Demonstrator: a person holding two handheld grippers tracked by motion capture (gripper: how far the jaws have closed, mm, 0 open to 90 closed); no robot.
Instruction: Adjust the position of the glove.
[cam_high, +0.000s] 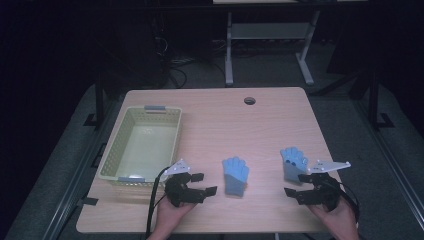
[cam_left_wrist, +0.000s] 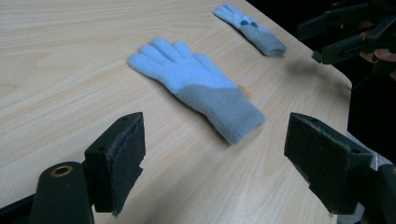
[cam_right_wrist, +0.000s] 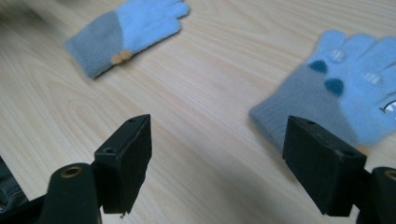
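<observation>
Both grippers rest near the table's front edge in the high view: the left gripper spread wide beside one blue glove, the right gripper likewise spread just short of the other glove. A yellow basket sits left, probably their destination. Left gripper view: jaws agape, aimed at the nearer glove's grey cuff. Right gripper view: released jaws frame bare table, the patterned glove lying right.

No legible text or labels
</observation>
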